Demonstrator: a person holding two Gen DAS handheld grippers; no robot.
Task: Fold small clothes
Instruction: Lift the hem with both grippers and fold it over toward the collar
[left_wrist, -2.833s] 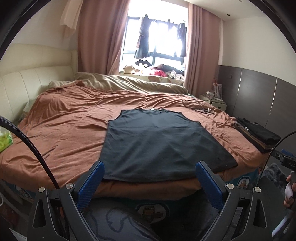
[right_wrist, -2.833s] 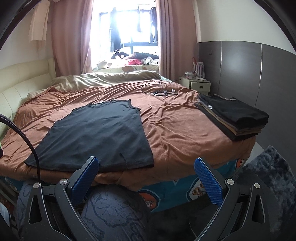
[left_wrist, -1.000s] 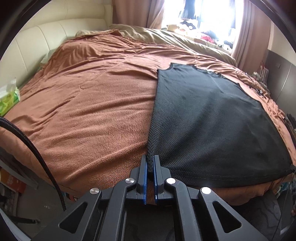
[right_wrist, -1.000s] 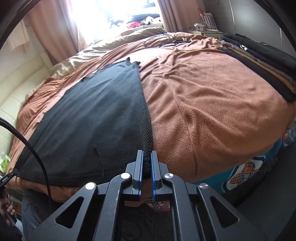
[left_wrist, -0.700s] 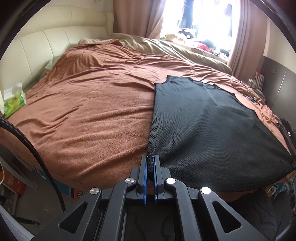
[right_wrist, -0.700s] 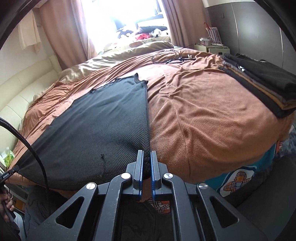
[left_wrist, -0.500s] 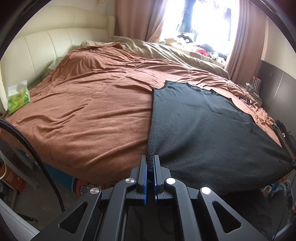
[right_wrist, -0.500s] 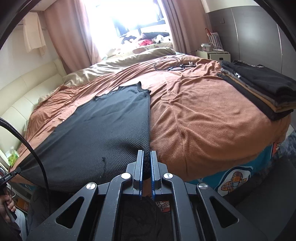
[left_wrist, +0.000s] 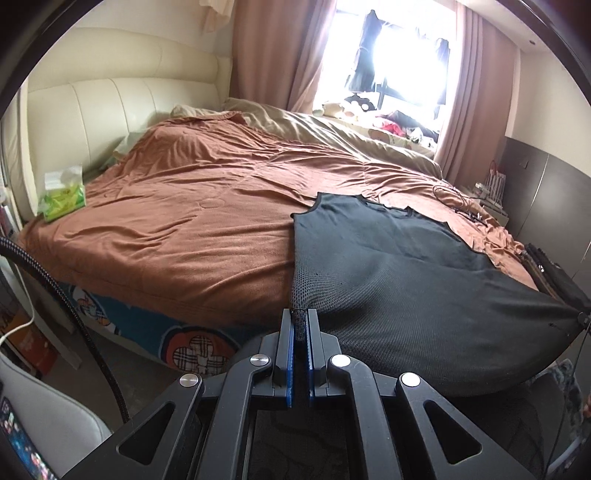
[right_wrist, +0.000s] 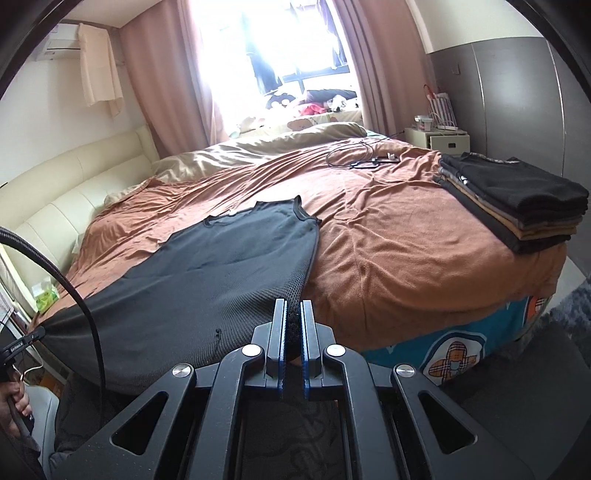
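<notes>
Looking along the left gripper, its fingers are clenched on the near-left hem corner of the black mesh tank top, whose shoulders lie far on the bed while the hem hangs lifted off the near edge. A green tissue pack appears only here. From the right gripper, fingers pinch the near-right hem corner; only this view shows the folded stack at far right. The fabric looks light, limp and stretchy (corners are the sensible holds).
</notes>
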